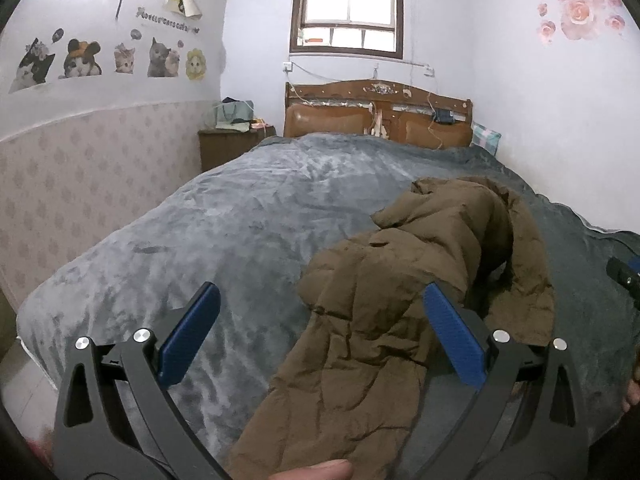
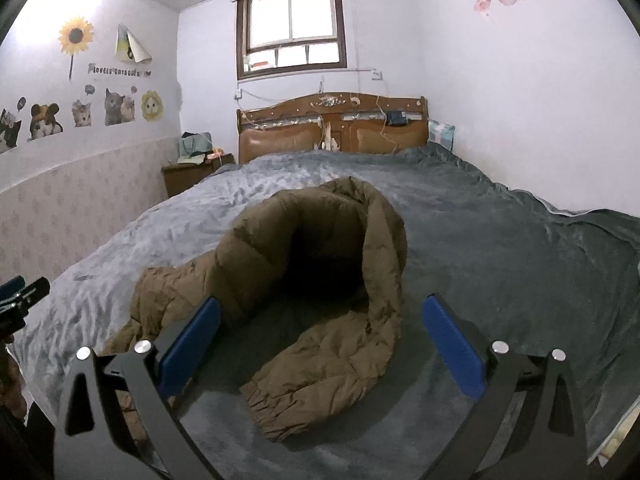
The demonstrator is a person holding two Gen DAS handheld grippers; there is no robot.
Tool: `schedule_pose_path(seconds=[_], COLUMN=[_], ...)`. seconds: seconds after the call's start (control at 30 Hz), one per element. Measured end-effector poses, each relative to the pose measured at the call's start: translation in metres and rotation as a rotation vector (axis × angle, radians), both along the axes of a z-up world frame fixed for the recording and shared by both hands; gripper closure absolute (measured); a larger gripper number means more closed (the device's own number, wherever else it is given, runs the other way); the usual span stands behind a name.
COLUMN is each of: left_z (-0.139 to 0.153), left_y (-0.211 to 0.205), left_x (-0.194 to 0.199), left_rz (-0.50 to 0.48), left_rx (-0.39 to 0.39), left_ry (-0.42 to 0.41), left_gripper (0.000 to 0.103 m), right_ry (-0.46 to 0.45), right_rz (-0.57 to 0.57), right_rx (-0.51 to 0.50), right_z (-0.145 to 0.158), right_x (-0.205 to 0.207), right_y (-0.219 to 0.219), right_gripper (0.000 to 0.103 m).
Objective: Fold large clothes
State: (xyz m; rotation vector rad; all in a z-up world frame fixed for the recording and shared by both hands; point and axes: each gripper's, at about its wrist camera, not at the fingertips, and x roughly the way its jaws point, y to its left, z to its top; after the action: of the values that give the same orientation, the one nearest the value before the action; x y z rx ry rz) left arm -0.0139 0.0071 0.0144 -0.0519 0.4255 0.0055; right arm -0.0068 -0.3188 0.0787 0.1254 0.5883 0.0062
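I see the brown padded jacket [image 2: 320, 280] heaped on the grey bed [image 2: 500, 248], running leftward — its cuffed sleeve [image 2: 320, 380] lies between my right gripper [image 2: 322, 344]'s wide-open, empty fingers, my left gripper [image 1: 320, 336] equally open.

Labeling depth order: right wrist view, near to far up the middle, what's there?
Right gripper → brown jacket sleeve cuff → jacket hood → grey blanket → wooden headboard → window.

The right claw [image 2: 320, 344] hung wide open above a crumpled brown padded jacket [image 2: 320, 280] – one cuffed sleeve [image 2: 280, 408] nearest – on the grey-blanketed bed [image 2: 500, 260].
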Motion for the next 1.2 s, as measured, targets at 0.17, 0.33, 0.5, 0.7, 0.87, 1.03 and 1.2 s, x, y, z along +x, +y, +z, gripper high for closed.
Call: schedule_pose_path(seconds=[0.17, 0.33, 0.5, 0.7, 0.87, 1.03, 1.2], left_z=[0.002, 0.002, 0.002, 0.000, 0.000, -0.006, -0.012], left_y=[-0.001, -0.002, -0.006, -0.002, -0.002, -0.008, -0.018], left_x=[-0.002, 0.002, 0.006, 0.003, 0.003, 0.003, 0.002], left_rz=[0.002, 0.014, 0.013, 0.011, 0.011, -0.004, -0.023], left_rx=[0.005, 0.016, 0.025, 0.021, 0.021, 0.019, 0.035], left_ry=[-0.012, -0.016, -0.024, -0.020, -0.020, -0.006, 0.014], left_gripper=[0.003, 0.003, 0.003, 0.003, 0.003, 0.003, 0.003], right_ry=[0.001, -0.014, -0.026, -0.025, -0.031, -0.022, -0.010], right_rz=[0.004, 0.012, 0.029, 0.022, 0.016, 0.014, 0.008], right_rx=[0.000, -0.005, -0.020, -0.031, -0.036, -0.039, -0.022], right_z=[0.001, 0.000, -0.002, -0.002, -0.002, -0.005, -0.011], right_x=[0.000, 0.000, 0.003, 0.007, 0.003, 0.002, 0.001], right_y=[0.001, -0.001, -0.003, -0.002, -0.003, -0.004, -0.009], right_gripper=[0.002, 0.002, 0.002, 0.002, 0.002, 0.002, 0.002])
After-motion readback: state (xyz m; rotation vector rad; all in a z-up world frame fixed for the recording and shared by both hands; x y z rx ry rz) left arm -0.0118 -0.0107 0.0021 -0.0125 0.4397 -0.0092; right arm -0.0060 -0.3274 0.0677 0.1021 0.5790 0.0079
